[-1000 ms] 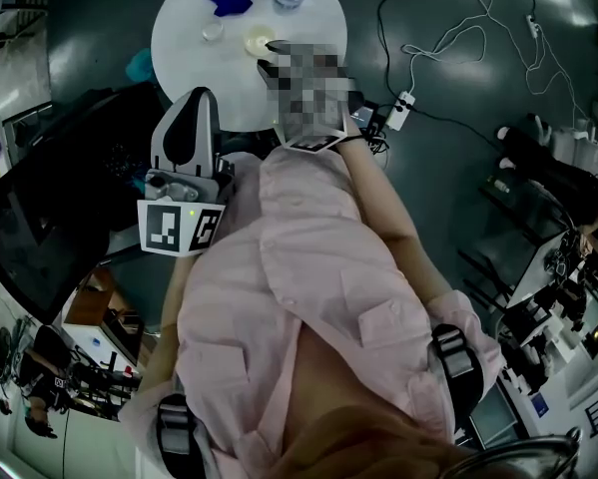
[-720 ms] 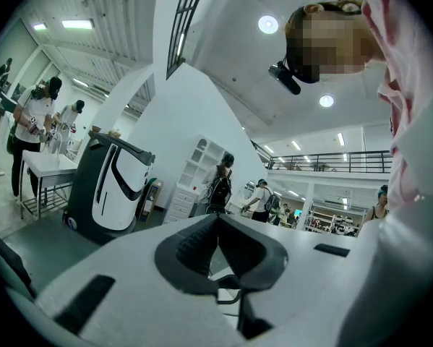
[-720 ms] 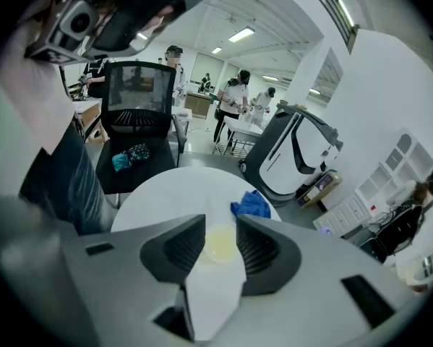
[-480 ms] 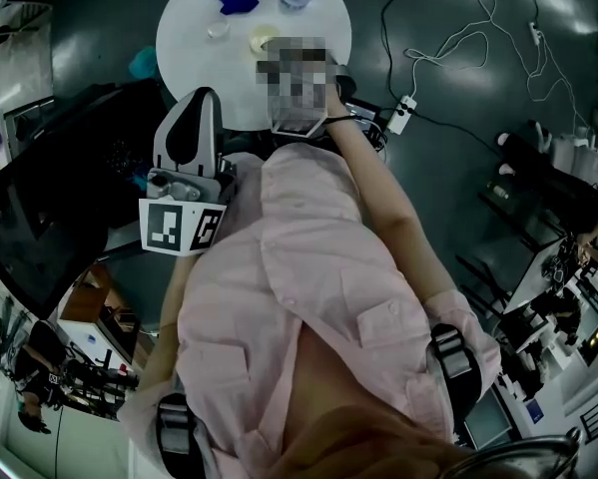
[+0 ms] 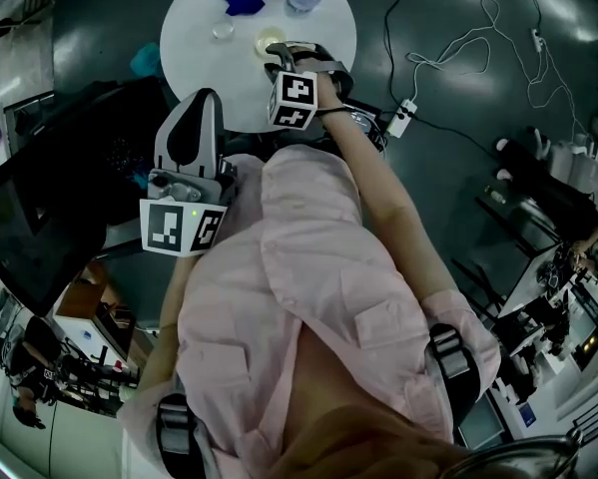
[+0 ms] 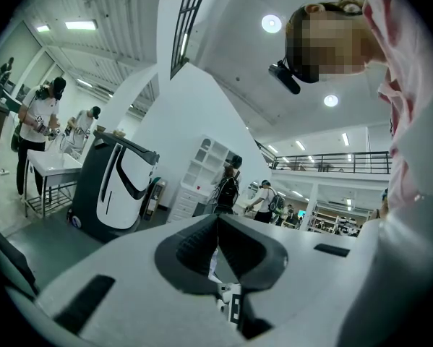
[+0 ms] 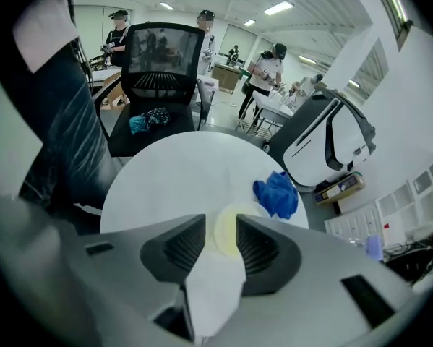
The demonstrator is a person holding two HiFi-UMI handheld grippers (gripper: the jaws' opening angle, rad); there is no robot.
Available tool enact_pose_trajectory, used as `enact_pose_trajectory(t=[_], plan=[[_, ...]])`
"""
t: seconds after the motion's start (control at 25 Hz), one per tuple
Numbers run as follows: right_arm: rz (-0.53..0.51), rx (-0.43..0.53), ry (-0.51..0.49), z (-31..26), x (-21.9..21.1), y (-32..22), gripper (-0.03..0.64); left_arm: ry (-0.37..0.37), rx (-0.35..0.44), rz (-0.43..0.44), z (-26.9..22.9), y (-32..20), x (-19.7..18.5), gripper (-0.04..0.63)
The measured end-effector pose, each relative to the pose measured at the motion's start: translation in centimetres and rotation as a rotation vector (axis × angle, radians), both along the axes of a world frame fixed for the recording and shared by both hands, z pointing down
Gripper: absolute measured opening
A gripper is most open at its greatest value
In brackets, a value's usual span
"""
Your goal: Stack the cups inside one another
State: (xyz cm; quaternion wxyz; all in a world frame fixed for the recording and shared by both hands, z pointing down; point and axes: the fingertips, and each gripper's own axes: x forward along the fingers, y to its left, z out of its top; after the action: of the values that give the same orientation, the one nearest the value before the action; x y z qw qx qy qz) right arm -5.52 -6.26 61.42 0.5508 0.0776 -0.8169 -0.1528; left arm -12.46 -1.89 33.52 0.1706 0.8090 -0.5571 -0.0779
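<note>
Two tools: right tool, jaws just opening wide, has the pale cup between them on the far round bench; left tool is closed, empty, nearer.

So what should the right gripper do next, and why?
Probably the right gripper should ease down a little over the pale cup before closing. Its jaws have just been opening and stand apart, with the cup showing between them on the white table, and they are not yet pressing it.
</note>
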Motion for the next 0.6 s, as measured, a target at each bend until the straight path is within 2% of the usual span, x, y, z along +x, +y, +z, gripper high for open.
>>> enact_pose_trajectory(t=[0.6], plan=[[-0.043, -0.045, 0.109, 3.6, -0.2, -0.6, 0.13, 0.015, -0.036, -0.015, 0.6, -1.4, -1.0, 0.02]])
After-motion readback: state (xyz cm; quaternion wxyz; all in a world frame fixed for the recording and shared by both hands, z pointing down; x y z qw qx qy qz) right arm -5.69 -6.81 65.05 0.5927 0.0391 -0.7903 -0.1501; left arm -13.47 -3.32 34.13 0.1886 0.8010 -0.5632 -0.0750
